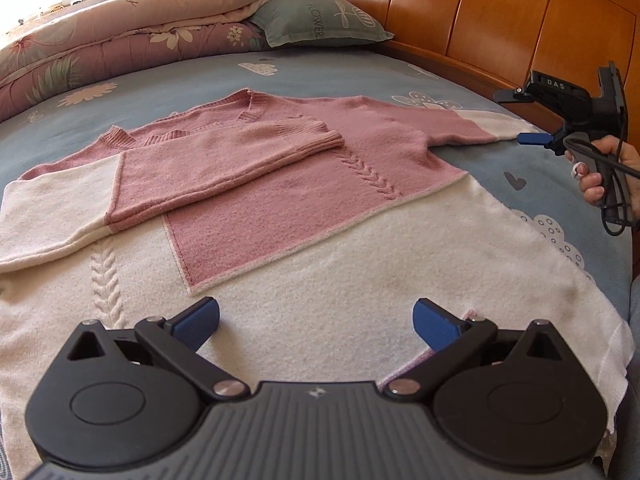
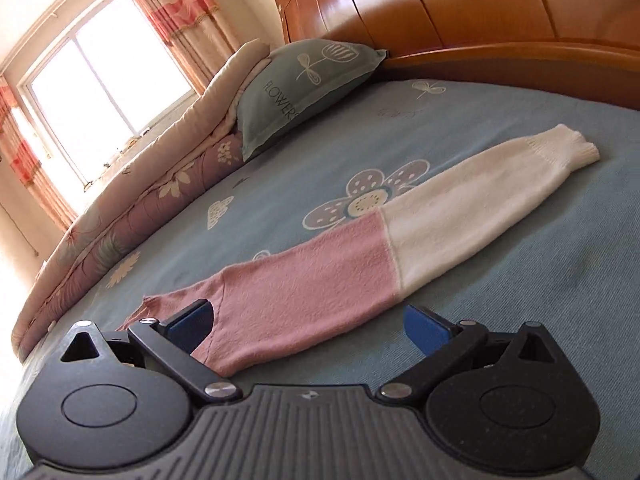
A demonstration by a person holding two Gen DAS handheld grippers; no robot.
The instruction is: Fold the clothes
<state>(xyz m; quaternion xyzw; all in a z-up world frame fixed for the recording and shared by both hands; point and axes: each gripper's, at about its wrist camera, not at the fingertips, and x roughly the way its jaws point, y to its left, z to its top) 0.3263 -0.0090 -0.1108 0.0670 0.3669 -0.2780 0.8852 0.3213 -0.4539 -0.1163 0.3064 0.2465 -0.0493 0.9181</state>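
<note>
A pink and cream knit sweater [image 1: 280,184] lies flat on the bed, its left sleeve [image 1: 224,160] folded across the chest. My left gripper [image 1: 316,324] hovers open over the cream lower body near the hem, holding nothing. The right sleeve [image 2: 360,264] stretches out straight over the sheet, pink near the shoulder and cream toward the cuff [image 2: 568,148]. My right gripper [image 2: 308,324] stands open low over the pink upper part of that sleeve. In the left wrist view the right gripper [image 1: 532,138] shows at the far right, held by a hand [image 1: 600,168], beside the sleeve's cream part.
The blue flowered sheet [image 2: 280,184] covers the bed. A folded quilt [image 1: 100,44] and a green pillow [image 1: 320,16] lie along the far side. A wooden headboard [image 1: 500,12] rises on the right, and a curtained window [image 2: 104,80] stands beyond the quilt.
</note>
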